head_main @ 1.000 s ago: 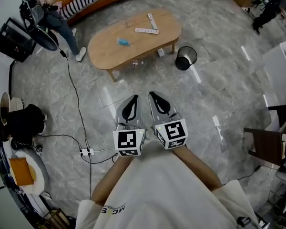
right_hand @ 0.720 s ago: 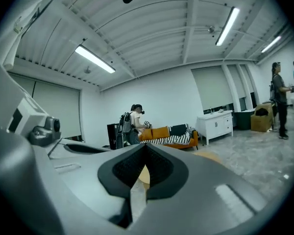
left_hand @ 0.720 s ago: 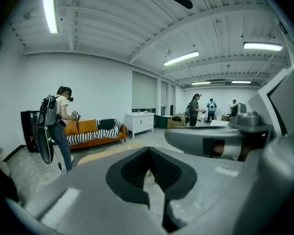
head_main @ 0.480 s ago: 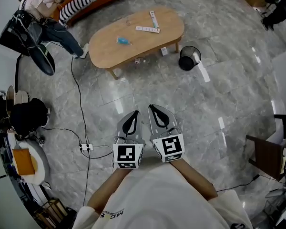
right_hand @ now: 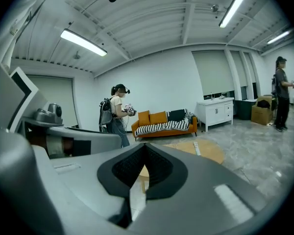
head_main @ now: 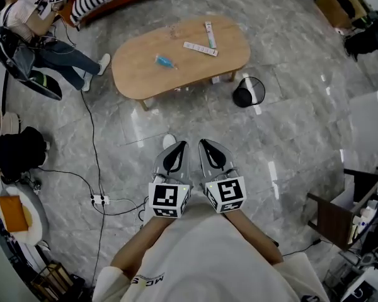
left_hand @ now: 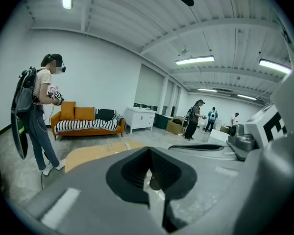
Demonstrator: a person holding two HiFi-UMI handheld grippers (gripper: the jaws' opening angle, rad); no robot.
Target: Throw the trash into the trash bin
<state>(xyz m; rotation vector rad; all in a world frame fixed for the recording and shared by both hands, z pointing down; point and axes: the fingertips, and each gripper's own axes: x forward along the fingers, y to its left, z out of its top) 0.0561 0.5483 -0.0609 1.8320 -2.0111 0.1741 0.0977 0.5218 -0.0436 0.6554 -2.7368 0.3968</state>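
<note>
Not started: left gripper [head_main: 178, 147] and right gripper [head_main: 206, 145] closed, empty; blue trash [head_main: 164, 60] on far desk [head_main: 138, 68], trash bin [head_main: 247, 93] right of it.

I see a small crumpled blue piece of trash [head_main: 164, 60] lying near the middle of the oval wooden table [head_main: 132, 68], a black round wire-mesh trash bin [head_main: 247, 93] on the grey floor [head_main: 290, 124] just off the table's right end

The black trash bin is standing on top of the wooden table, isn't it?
No. The black trash bin stands on the floor beside the wooden table, not on top of it. The head view shows this.
</note>
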